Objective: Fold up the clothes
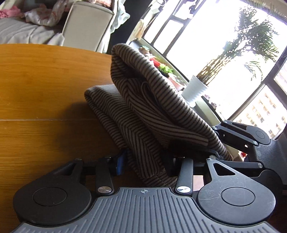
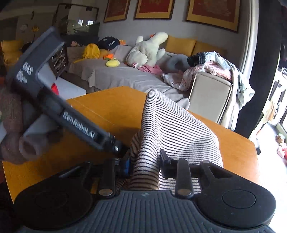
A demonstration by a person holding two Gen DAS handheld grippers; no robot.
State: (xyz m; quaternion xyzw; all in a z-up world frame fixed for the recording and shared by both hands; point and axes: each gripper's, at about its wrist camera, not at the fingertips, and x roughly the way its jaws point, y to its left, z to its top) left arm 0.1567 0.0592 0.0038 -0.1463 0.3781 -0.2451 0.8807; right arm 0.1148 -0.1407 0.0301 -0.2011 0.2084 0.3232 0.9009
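Near: the left gripper (image 1: 148, 161) is clamped on a bunched fold of the striped garment (image 1: 152, 111); the right gripper (image 2: 145, 161) pinches the same cloth. The garment rises from both, draping onto the wooden table (image 1: 44, 86). Far: a sofa (image 2: 125, 75).

Wooden table (image 1: 44, 86), orange-brown, joint line across the top. Behind it a grey sofa (image 2: 125, 75) with yellow cushions (image 2: 181, 44), a white plush duck (image 2: 148, 49) and loose pink clothing (image 2: 213, 69) — items partly blurred. Three framed pictures (image 2: 153, 9) above. Window side: white ribbed pot (image 1: 194, 89), palm-like plant (image 1: 251, 41).
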